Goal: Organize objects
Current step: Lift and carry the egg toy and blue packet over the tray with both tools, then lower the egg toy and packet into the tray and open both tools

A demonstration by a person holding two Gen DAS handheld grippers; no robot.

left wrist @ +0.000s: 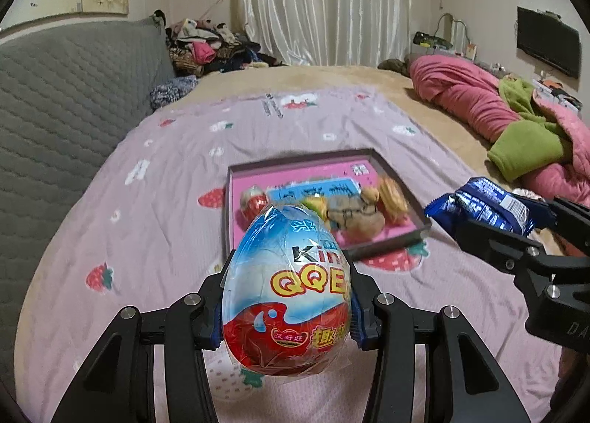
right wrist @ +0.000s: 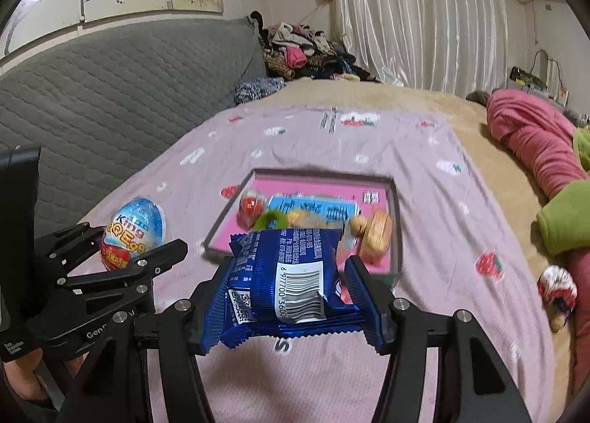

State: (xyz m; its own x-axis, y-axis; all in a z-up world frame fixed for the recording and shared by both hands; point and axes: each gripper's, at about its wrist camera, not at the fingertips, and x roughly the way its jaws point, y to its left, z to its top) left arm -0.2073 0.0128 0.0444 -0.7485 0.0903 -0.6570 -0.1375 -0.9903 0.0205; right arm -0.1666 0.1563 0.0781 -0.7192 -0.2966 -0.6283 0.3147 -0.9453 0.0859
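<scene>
Bedsheet [left wrist: 155,209] open around tray [left wrist: 230,202] rim

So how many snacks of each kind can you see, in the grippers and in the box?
Big toy eggs: 1, in the left gripper
Small toy eggs: 1, in the box
Blue snack packets: 1, in the right gripper
Other snacks in the box: blurred, cannot count
Total counted: 3

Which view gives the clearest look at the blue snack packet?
The right wrist view: the blue snack packet fills the centre, barcode side facing the camera, clamped in the right gripper. The left wrist view shows only a crumpled end of it at the right edge, partly hidden by that gripper's fingers.
</scene>
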